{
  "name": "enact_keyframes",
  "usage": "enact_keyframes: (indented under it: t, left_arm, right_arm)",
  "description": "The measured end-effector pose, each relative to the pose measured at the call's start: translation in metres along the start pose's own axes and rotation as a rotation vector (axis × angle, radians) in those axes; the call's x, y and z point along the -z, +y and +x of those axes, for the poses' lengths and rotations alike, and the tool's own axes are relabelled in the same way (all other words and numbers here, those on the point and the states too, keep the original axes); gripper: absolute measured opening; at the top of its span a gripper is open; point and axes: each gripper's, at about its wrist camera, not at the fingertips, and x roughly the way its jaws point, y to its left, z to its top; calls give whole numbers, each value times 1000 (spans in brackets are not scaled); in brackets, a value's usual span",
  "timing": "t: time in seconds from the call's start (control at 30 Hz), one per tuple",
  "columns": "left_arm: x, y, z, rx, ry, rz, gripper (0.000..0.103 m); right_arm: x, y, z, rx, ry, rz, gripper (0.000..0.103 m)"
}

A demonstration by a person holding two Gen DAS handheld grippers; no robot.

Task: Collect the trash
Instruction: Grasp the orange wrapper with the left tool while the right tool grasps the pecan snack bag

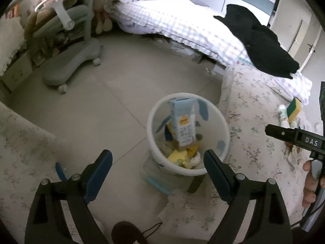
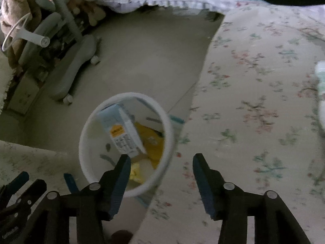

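A white waste bin stands on the floor at the edge of a floral rug. It holds a light blue carton, yellow wrappers and other scraps. My left gripper is open and empty, just in front of the bin. My right gripper is open and empty, above the bin's right rim; the carton shows inside. The right gripper's body shows at the left wrist view's right edge. A yellow-green sponge and a white bottle lie on the rug.
A bed with a checked blanket and a black garment fills the back. A grey wheeled chair base stands at left by a desk. Bare tiled floor lies between chair and bin. A blue strip lies on the floor.
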Motion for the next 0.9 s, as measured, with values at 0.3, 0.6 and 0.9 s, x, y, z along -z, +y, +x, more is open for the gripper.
enact_keyframes:
  t: [0.3,0.6,0.9]
  left_arm:
    - [-1,-41,-4,55,1,25,102]
    - [1,-87,-5,108,14,87,103]
    - [0,-118,3,120,31,122,103]
  right_arm:
    - [8,-58,-44,99,-39,30,66]
    - [28,-139,-85,200,-57,95,79]
    - [40,-209,-87,262,-14,209,79]
